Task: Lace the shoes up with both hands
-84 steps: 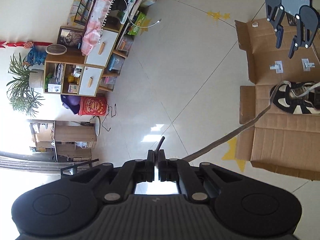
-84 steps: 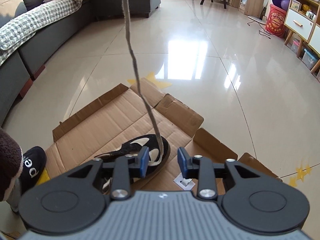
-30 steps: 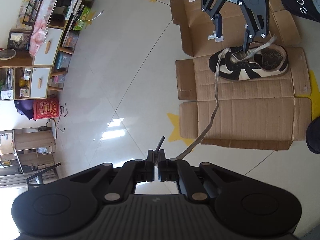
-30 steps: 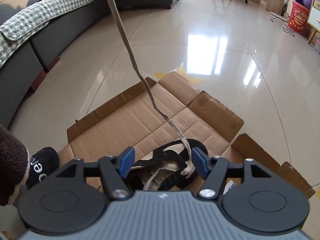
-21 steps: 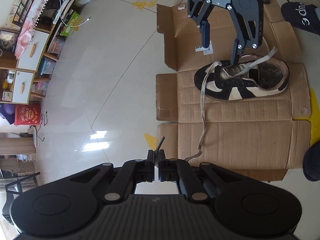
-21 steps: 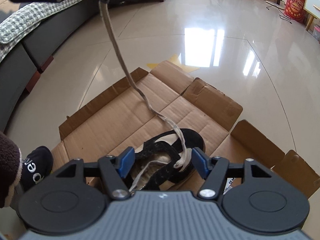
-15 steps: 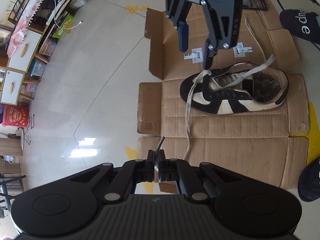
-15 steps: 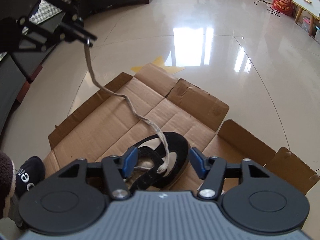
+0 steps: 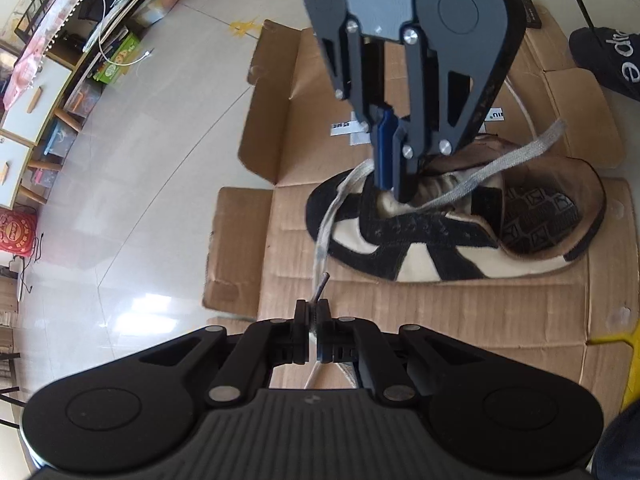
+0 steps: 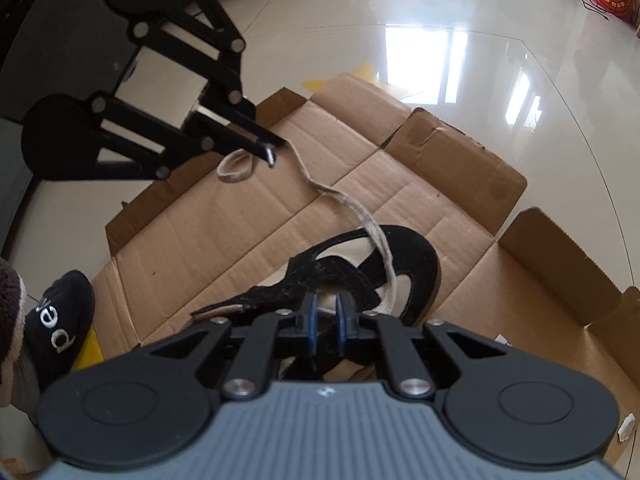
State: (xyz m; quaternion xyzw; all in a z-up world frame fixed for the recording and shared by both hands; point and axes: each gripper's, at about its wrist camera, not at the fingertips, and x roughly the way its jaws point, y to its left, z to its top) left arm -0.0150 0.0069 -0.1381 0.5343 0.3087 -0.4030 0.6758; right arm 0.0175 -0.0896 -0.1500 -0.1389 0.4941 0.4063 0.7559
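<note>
Brown corrugated cardboard (image 9: 460, 312), a flattened box with its flaps spread, lies on the glossy tiled floor (image 9: 152, 184) and carries a black and cream shoe (image 9: 452, 236). The shoe rests on its side just ahead of the left hand-held gripper (image 9: 313, 316), its toe pointing to that gripper's left and its patterned insole showing on the right.

The left hand-held gripper has its black fingers pressed together on the end of the grey lace (image 9: 325, 224); the dark tip of the lace sticks up just past the fingertips. From there the lace runs slack across the cardboard and up over the toe of the shoe. In the right wrist view a small loop of it hangs below the left gripper's fingertips.

The right hand-held gripper (image 10: 324, 312) comes down from above onto the shoe's open throat. Its blue-padded fingers are nearly together, with a narrow gap between them; whether they pinch the shoe's upper or the lace I cannot tell. Another stretch of lace (image 9: 520, 156) trails away to the right of its fingers, over the shoe's opening.

A dark slipper (image 10: 60, 324) with white lettering sits at the cardboard's edge, left of the right gripper.
</note>
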